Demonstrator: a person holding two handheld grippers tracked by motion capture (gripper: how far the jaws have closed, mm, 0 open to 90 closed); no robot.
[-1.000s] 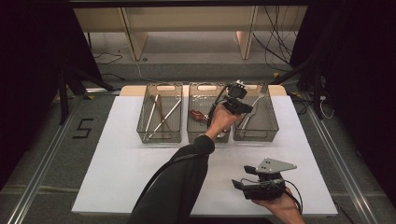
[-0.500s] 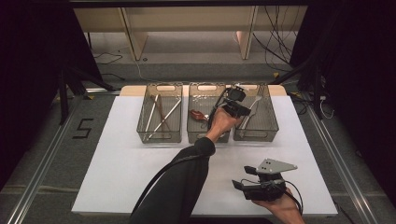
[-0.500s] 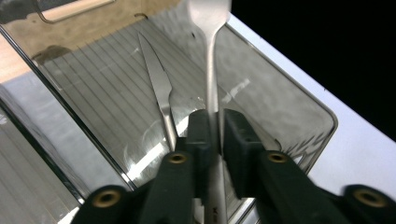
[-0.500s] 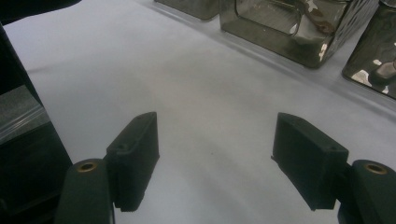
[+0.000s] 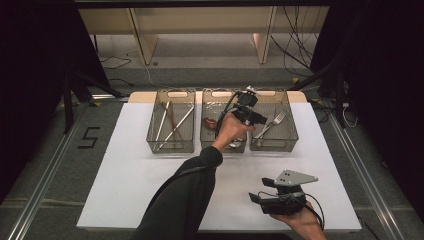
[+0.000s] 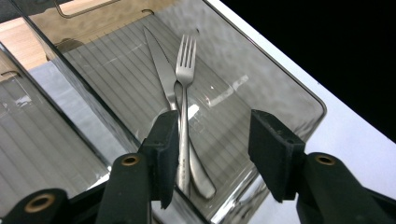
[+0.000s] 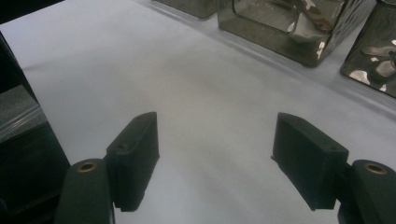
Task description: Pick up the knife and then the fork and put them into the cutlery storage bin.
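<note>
The jaws of the left gripper (image 6: pixel 212 154) have just been opening, and now they stand about half apart with nothing pressed between the pads. Below them, a fork (image 6: pixel 185 88) lies flat on the ribbed bottom of the right-hand smoked plastic bin (image 6: pixel 299 88), crossed over a table knife (image 6: pixel 161 70); the handles of both end just under the left pad. I judge from this that the fork is let go and the placing is done, so the sorting can go on to the next piece. In the high view the left gripper (image 5: pixel 260 120) hangs over this same bin (image 5: pixel 292 137), next to the middle bin (image 5: pixel 205 135) and the left bin (image 5: pixel 150 140). The right gripper (image 7: pixel 215 161) rests near the front edge of the white table (image 5: pixel 125 190), jaws wide and empty.
</note>
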